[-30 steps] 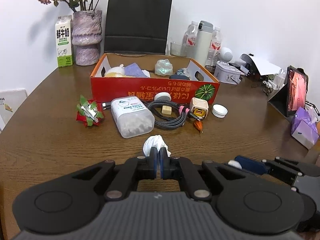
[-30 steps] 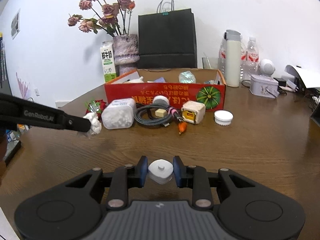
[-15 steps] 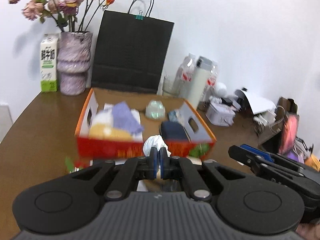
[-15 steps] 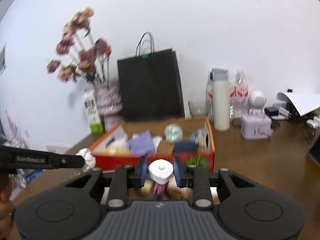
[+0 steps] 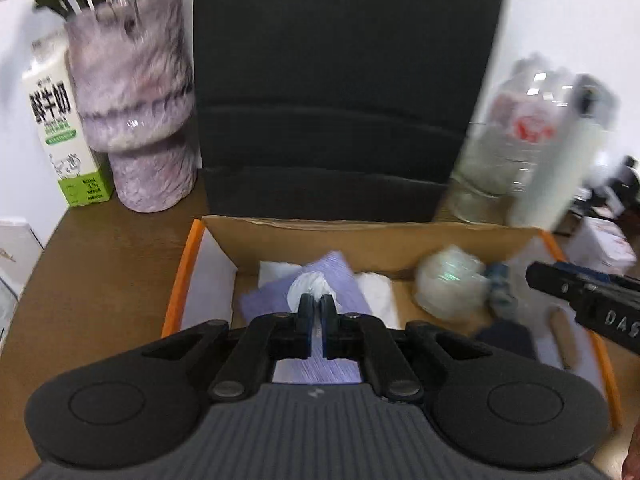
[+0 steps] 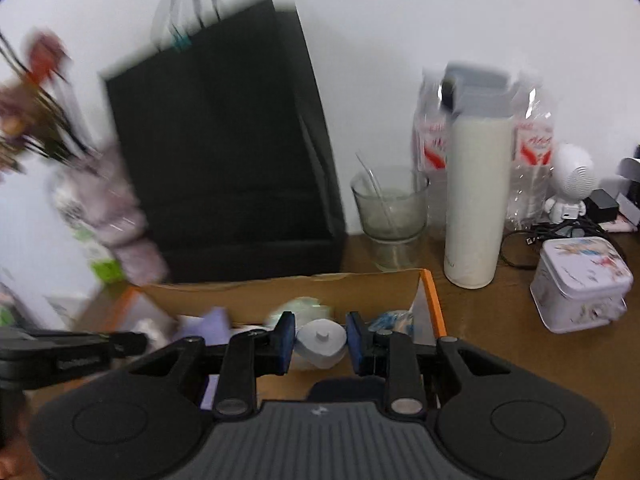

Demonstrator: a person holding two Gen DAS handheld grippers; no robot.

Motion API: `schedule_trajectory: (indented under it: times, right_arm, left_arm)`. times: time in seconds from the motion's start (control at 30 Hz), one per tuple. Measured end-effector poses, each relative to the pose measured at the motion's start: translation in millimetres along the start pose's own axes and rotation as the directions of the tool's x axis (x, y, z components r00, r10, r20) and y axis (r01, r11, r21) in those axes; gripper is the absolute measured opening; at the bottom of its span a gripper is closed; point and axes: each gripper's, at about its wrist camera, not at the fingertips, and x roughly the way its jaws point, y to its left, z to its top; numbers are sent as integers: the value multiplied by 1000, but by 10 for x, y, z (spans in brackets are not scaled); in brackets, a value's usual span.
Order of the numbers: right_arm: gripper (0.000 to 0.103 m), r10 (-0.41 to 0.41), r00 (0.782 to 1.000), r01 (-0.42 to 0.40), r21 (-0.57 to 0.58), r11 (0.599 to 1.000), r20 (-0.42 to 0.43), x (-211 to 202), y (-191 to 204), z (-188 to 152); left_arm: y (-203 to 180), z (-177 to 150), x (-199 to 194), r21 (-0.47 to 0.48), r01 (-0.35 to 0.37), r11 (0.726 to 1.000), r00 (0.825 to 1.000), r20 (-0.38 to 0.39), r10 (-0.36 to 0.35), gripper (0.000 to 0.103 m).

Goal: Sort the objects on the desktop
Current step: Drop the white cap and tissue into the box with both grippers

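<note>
The left gripper (image 5: 316, 309) is clenched on a crumpled white tissue (image 5: 309, 285), above the orange-rimmed cardboard box (image 5: 178, 280). At its three o'clock, the right gripper (image 6: 320, 338) grasps a small white cap (image 6: 322, 340) over the same box.

Bright, even indoor light — motion blur throughout, fisheye bending at edges.

- Orange-rimmed brown cardboard box (image 5: 188, 264)
- Behind it: matt black paper bag (image 5: 340, 92), mottled purple-white vase (image 5: 136, 120)
- Inside: lilac striped cloth (image 5: 340, 284)
</note>
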Motion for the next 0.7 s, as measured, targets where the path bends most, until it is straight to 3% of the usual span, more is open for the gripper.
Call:
schedule_trajectory:
  times: [0.1,0.13,0.23,0.3,0.37,0.53,0.7]
  right_arm:
    - [27,-60,996,57,-47,997,-58,420,23,12]
    - [30,-72,995,68,-58,996,-63,496,23,13]
    - [47,-70,995,66,-59,996,-71,591,10,8]
    - [53,-34,998,32,-39,999,-59,520,-11,-12]
    - [53,-16,999,14,-34,999,-42,390,-6,-32]
    - [73,29,999,-29,4,1000,22,-108,38,-110]
    - [77,74,996,-76,32,997,53,-613,171,-366]
  left_arm:
    - [29,5,188,-55,-12,998,1000,-21,11,9]
    - [11,0,201,-52,0,999,1000,-20,-1,15]
    - [-78,-23,133,8,-6,1000,1000,9,6,50]
    - [-136,-12,18,45,-21,999,999,32,20,56]
    - [-127,-29,-148,35,-15,999,999,44,13,79]
    - [-79,-253,-715,25,17,1000,996,90,-19,89]
    - [86,-669,-1329,5,25,1000,988,150,-25,100]
